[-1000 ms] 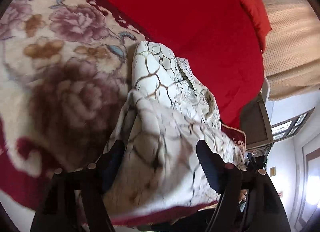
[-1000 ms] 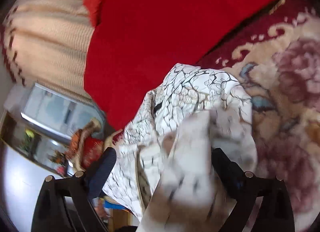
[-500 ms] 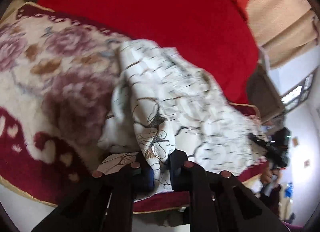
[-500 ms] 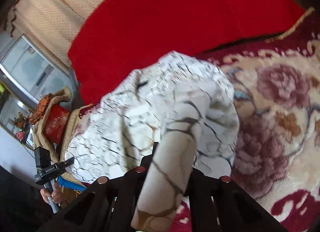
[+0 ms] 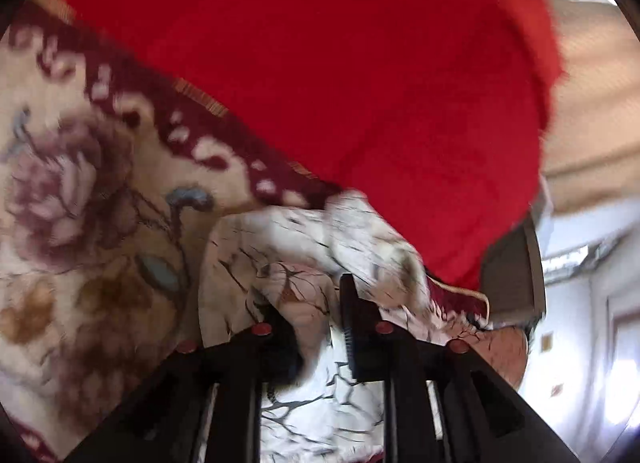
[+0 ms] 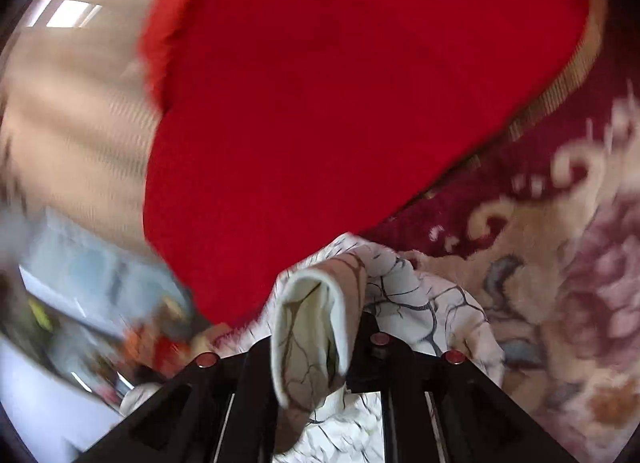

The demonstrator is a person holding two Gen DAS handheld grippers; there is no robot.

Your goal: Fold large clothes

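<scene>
The left claw point(image 5: 316, 327) is nearly closed, pinching a bunched fold of the white garment point(image 5: 288, 247), a cloth printed with dark, branching crack lines. From the left wrist view the garment spreads from the claw toward 12 and 1 o'clock and lies on a cream blanket point(image 5: 92, 231) with mauve roses and a dark red border, which fills the side from 7 to 10 o'clock. A plain red cover point(image 5: 340, 63) takes up the upper half, from 11 to 2 o'clock. The right claw point(image 6: 320, 347) is likewise drawn in tight on the garment point(image 6: 420, 303): a rolled edge of the cloth stands up between its fingers and droops toward 6 o'clock, with more of it hanging below. In that view the flowered blanket point(image 6: 560, 283) lies at 3 to 4 o'clock and the red cover point(image 6: 340, 103) at 12. Both views are blurred, the room at the rims too smeared to make out.
</scene>
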